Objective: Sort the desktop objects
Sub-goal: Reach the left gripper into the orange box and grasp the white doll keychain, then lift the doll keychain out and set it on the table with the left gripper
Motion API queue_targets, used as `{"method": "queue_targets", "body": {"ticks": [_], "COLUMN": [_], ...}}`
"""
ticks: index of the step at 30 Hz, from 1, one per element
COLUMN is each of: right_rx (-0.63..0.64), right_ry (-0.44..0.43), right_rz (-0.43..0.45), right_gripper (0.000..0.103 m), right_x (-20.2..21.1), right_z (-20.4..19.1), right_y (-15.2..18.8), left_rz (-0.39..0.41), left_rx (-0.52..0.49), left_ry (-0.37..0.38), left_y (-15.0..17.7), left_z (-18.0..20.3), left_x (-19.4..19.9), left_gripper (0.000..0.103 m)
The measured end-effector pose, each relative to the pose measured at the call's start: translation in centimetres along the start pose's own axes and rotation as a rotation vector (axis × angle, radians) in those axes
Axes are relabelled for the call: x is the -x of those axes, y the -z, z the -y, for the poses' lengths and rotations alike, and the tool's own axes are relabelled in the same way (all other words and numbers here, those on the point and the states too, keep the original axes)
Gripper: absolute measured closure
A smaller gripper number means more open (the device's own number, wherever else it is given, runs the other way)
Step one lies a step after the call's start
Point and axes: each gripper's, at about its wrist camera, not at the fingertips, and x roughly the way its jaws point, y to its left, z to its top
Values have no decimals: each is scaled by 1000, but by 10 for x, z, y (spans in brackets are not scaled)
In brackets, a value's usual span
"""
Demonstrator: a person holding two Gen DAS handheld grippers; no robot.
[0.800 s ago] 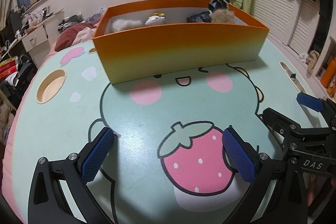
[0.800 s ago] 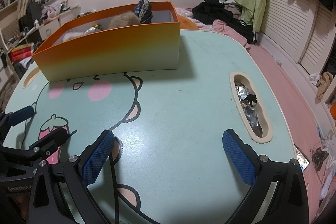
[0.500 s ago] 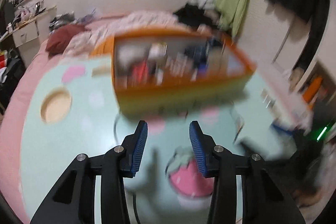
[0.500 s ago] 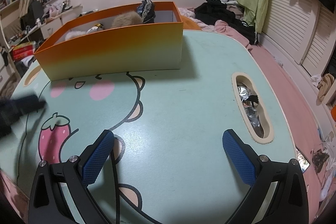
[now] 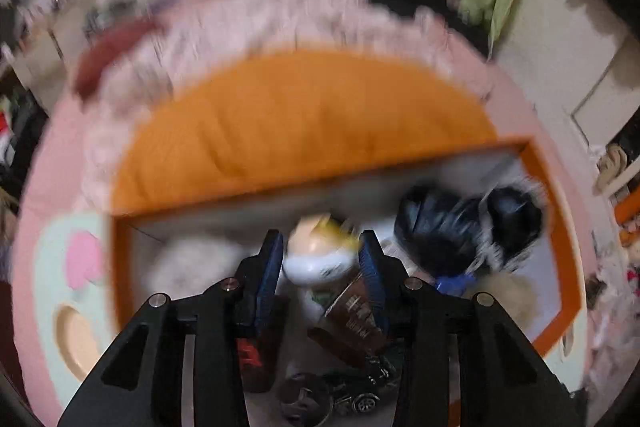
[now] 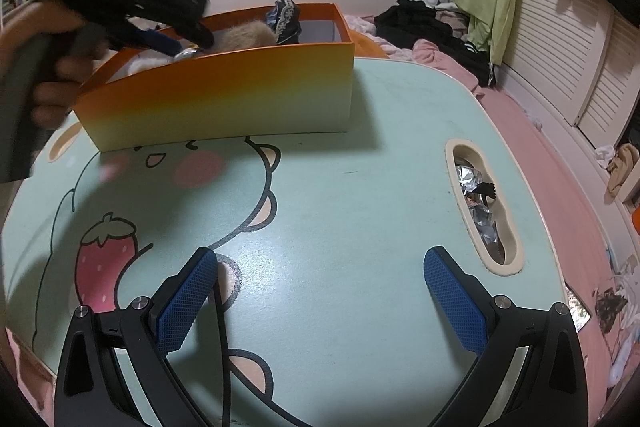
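The orange box point(image 6: 224, 95) stands at the back of the mint cartoon table point(image 6: 360, 187). My left gripper point(image 5: 320, 263) reaches down into the box point(image 5: 564, 227); its jaws stand narrowly apart on either side of a white and yellow toy figure point(image 5: 320, 255). The view is blurred, so contact cannot be told. It also shows in the right wrist view point(image 6: 180, 35), over the box's left part. A brown packet point(image 5: 356, 323), a toy car point(image 5: 356, 387), a white fluffy thing point(image 5: 192, 263) and a dark bundle point(image 5: 460, 227) lie in the box. My right gripper point(image 6: 320, 299) is open and empty above the table.
A slot in the table's right side point(image 6: 480, 203) holds foil wrappers. A round hole point(image 5: 76, 339) is at the table's left. An orange cushion point(image 5: 300, 119) and bedding lie behind the box. Clothes hang at the back right.
My left gripper rose from the table, narrowed its jaws and moved forward over and down into the box. My right gripper has stayed in place, open.
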Motion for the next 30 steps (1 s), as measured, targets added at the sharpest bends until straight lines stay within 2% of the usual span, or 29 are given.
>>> {"method": "queue_targets", "body": {"ticks": [2,4,7,8,11,14,18,23,25,27,30], "right_rx": [3,4,3,3,3,3,3,3,3,3,4], "right_ry": [0,-2,-2,-3,-2,-2,-3,-3,-2,-3,-2], "right_rz": [-1,0,0,0,0,0,0,1,1,1,2], "right_gripper": [0,0,0,0,0,0,0,0,0,0,0], "right_x": [-1,-2,-3,-3,-3,-3,-3,-3,-3,-3,-3], "right_z": [-1,-2,-3,-3,-3,-3,-3,-3,-3,-4,-4], "right_y": [-1,-1,-2,-1,-1,-1,-1,-1,0,0,0], "left_rz": [-17,11,161,224,346,371,310,229,258,260,306], "left_rx": [37,45,43,41,-1,-55,-73,-1,29,39,-26], "left_ry": [52,73,148,200,298,355,342,322,318,288,210], "left_y": [0,-1,9,18,53,93,136,149,148,150,166], "left_z": [-8,-11,-15,-16,-17,-11,-7,-5,-9,-10,-8], "left_x": [-1,5,41,64,120,141,112,55,53,59,81], "left_gripper": [66,66,66,66,66,66,66,66,58,33,30]}}
